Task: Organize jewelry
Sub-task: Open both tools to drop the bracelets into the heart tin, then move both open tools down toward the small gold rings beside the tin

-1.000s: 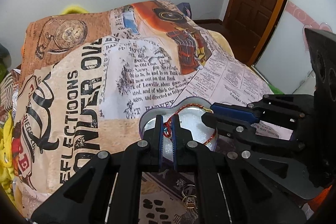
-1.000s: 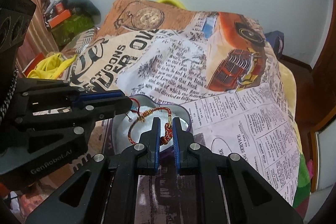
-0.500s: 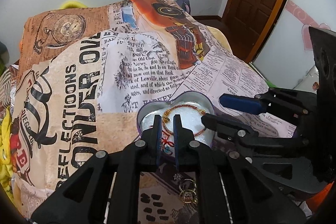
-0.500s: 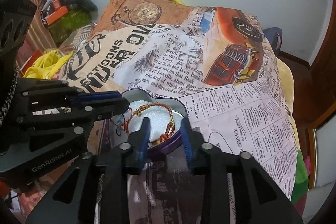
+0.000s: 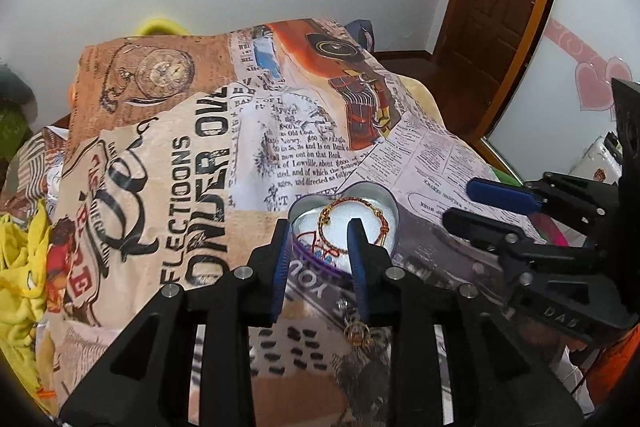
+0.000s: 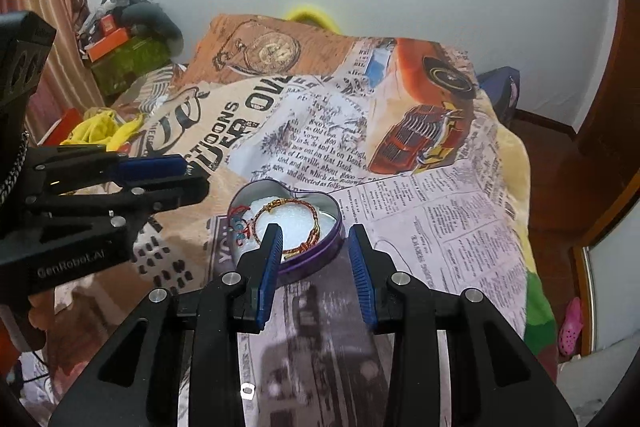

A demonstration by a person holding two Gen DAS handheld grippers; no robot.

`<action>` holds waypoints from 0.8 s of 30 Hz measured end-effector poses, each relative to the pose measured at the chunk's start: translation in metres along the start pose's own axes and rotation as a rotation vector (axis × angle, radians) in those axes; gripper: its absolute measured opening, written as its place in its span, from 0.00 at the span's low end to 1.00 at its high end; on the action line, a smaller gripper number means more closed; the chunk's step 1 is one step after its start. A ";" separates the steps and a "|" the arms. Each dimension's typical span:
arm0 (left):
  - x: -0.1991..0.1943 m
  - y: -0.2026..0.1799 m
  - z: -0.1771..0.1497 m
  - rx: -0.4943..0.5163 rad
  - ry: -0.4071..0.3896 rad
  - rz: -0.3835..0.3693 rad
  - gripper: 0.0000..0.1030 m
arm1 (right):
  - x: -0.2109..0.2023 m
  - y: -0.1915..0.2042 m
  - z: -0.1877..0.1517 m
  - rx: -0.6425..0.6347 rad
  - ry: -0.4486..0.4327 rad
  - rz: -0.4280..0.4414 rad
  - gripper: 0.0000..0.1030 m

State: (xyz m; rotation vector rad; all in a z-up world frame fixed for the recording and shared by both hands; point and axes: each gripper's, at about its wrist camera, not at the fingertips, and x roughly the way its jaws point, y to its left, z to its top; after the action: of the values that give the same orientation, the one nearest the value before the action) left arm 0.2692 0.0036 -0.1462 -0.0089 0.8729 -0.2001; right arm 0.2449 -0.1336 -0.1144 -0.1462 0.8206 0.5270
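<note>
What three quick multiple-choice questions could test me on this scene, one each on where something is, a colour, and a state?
1. Where does the red and gold bracelet lie?
A. Inside the heart-shaped tin
B. On the bedspread beside the tin
C. Hanging from a gripper

2. What colour is the tin's outer wall?
A. Green
B. Purple
C. Orange

3. What is between the right gripper's fingers?
A. The bracelet, pinched tight
B. A folded cloth
C. Nothing is gripped

Answers:
1. A: the bracelet rests on the white padding inside the tin's rim.
2. B: a purple band shows along the near wall in the right wrist view.
3. C: the blue pads stand apart, touching nothing, with the tin on the printed bedspread beyond them. The left gripper holds nothing either; its jaws are opening.
</note>
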 end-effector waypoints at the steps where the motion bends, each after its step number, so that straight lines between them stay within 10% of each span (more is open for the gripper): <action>1: -0.002 0.000 -0.002 -0.001 0.000 0.002 0.27 | -0.003 0.001 -0.001 0.001 -0.004 -0.001 0.30; 24: -0.012 -0.006 -0.067 -0.009 0.109 -0.003 0.27 | -0.028 0.006 -0.054 0.014 0.043 -0.039 0.30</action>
State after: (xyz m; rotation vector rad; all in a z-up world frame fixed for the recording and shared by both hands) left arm 0.2101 0.0046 -0.1799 -0.0077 0.9828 -0.2006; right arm 0.1903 -0.1565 -0.1298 -0.1606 0.8622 0.4823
